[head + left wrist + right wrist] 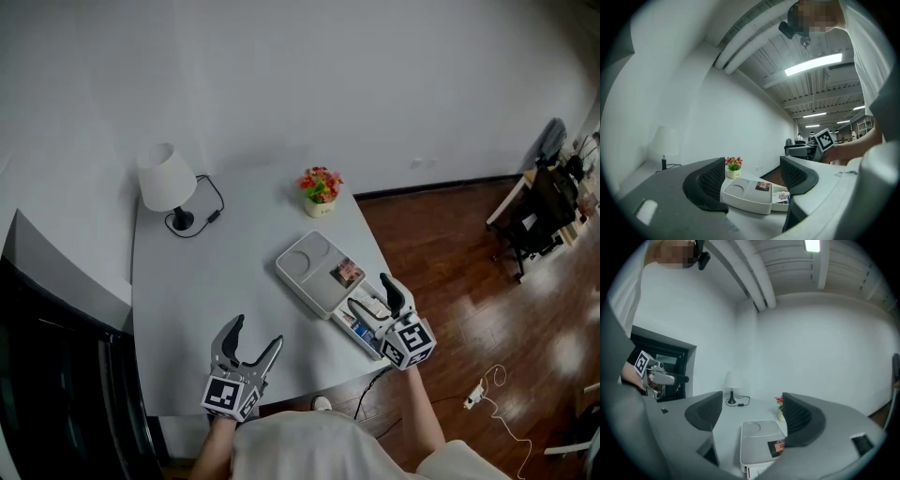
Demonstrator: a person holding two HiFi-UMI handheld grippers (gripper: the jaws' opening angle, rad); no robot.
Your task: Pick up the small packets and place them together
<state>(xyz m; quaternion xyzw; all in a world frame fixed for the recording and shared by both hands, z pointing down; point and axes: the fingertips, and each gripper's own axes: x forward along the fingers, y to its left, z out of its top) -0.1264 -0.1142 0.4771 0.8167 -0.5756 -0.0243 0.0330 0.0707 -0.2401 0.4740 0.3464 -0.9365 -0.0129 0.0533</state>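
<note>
While my left gripper (255, 334) and right gripper (371, 294) both hang released and empty, the small packets (348, 273) lie at the white tray's (307, 255) near-right end. They look light, limp and slippery, so I'd pinch an edge.

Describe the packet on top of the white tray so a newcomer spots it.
On the grey table, a white tray lies near the flower pot. The packet lies flat on the tray's top, by its right edge. Unlike the packets at the tray's near end, it lies alone and shows a pinkish picture.
</note>
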